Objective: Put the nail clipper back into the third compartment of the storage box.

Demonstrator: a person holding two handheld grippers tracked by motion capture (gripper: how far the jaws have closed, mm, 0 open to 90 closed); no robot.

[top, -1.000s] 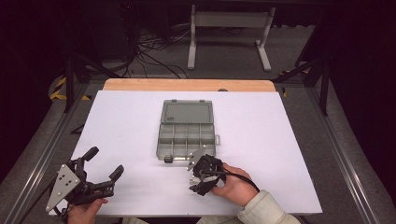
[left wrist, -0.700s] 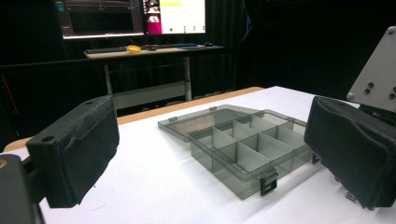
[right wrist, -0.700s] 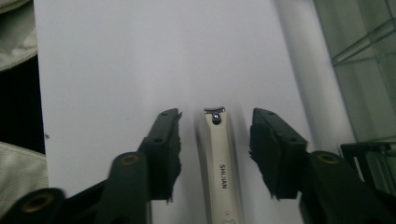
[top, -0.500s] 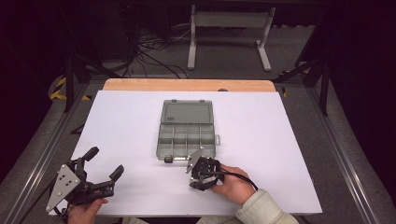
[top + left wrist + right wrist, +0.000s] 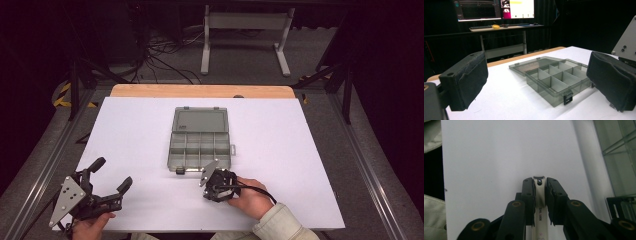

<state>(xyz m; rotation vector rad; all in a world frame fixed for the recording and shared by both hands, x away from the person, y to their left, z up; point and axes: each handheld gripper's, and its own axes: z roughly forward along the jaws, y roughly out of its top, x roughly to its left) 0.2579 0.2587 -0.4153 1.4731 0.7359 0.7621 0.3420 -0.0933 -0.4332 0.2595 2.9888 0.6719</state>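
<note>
A: Where is the right gripper point(image 5: 218, 185)?
B: Near the table's point(image 5: 300, 150) near edge, just near of the open box point(image 5: 200, 140). Its jaws are clamped on a nail clipper point(image 5: 539, 202), a pale, slim bar whose metal tip shows between them.

A: And the left gripper point(image 5: 107, 182)?
B: At the near left corner, well apart from the box. Its jaws stand wide apart, holding nothing.

A: The box?
B: Mid-table, lid laid flat on the far side, grey compartments showing.
</note>
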